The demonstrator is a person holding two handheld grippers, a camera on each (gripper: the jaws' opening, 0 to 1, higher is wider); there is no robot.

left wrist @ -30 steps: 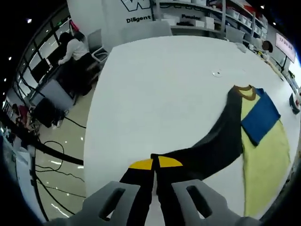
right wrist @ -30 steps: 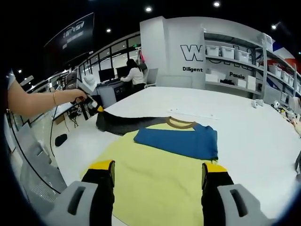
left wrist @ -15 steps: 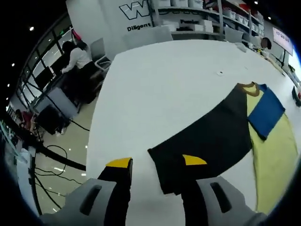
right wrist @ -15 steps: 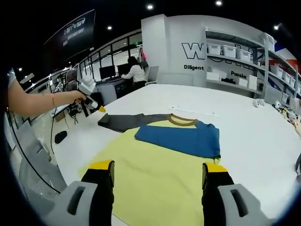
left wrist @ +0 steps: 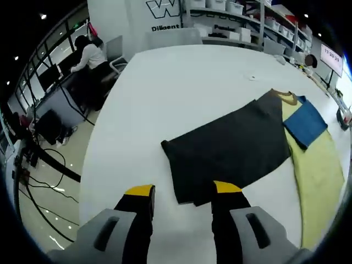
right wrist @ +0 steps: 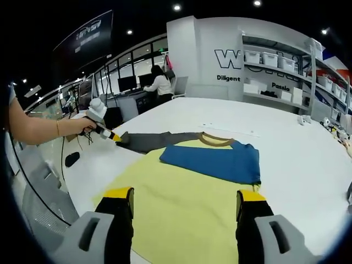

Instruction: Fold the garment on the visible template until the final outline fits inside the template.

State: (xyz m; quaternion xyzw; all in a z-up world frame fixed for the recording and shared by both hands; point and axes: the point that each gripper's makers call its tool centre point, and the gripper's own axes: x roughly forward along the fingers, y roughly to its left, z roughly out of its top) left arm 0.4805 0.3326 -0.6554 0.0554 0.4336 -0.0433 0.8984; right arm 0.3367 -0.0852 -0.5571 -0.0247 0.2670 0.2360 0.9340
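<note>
On the white desk [left wrist: 181, 93] we see the garment [right wrist: 181, 198] lying flat, its dark sleeve [left wrist: 231, 146] stretched out left and its blue sleeve [right wrist: 212, 162] folded across the yellow body. Our left gripper [left wrist: 181, 192] hangs open at the dark sleeve's cuff, one jaw over the fabric edge. Our right gripper [right wrist: 184, 201] stands open above the yellow hem.

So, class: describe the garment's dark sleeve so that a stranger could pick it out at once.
Start at the big white table, then find the yellow shirt spread on it. The dark sleeve stretches flat from its brown collar, opposite the blue sleeve folded over the chest; it is the one charcoal part.
</note>
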